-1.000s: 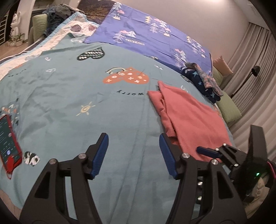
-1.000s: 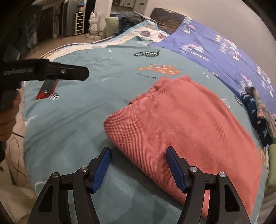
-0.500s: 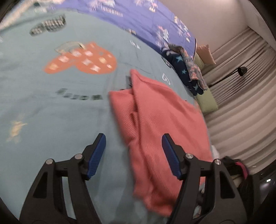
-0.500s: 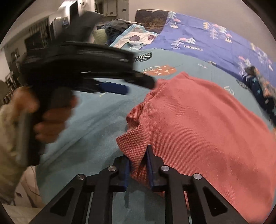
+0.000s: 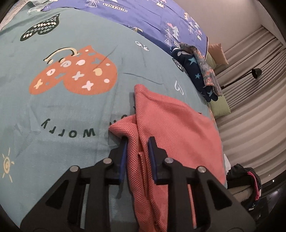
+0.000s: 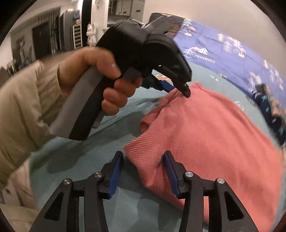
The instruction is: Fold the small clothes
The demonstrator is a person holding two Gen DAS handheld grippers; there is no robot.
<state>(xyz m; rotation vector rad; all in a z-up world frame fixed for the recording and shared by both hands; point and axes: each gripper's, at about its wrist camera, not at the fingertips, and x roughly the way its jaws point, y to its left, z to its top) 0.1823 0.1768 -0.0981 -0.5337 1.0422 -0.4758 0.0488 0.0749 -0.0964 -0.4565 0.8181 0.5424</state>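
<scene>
On the teal bedspread (image 5: pixel 68 114) lay the coral knit garment (image 5: pixel 178 125), partly folded, and everything else is placed here from that garment. It rested just right of the orange heart print (image 5: pixel 75 75) and the upside-down lettering, with its nearer edge bunched into ridges.

The left gripper (image 5: pixel 137 149) had its jaws drawn in on one of those ridges at the garment's left edge. They had just been closing, and a thick fold of the coral knit filled the gap between the blue pads (image 5: pixel 123 157), which pressed against it on both sides. From the right wrist view the same gripper's tips met the far corner of the garment (image 6: pixel 205 142), and the person's left hand (image 6: pixel 107 82) (in a beige sleeve) was wrapped round its handle.

The right gripper (image 6: pixel 143 171) sat at the garment's near corner. Its jaws had just been opening and stood partly apart; the corner of the knit lay between them, but the pads (image 6: pixel 169 171) were not pinching it and a strip of bedspread showed beside the left pad.

Beyond the garment, toward the far edge of the bed, a dark star-printed cloth (image 5: pixel 194 71) was heaped with a floral one on top, well apart from it. Behind both spread a purple sheet (image 5: pixel 143 16) with tree prints. To the garment's right, past the bed's edge, hung pleated curtains (image 5: pixel 253 107).
</scene>
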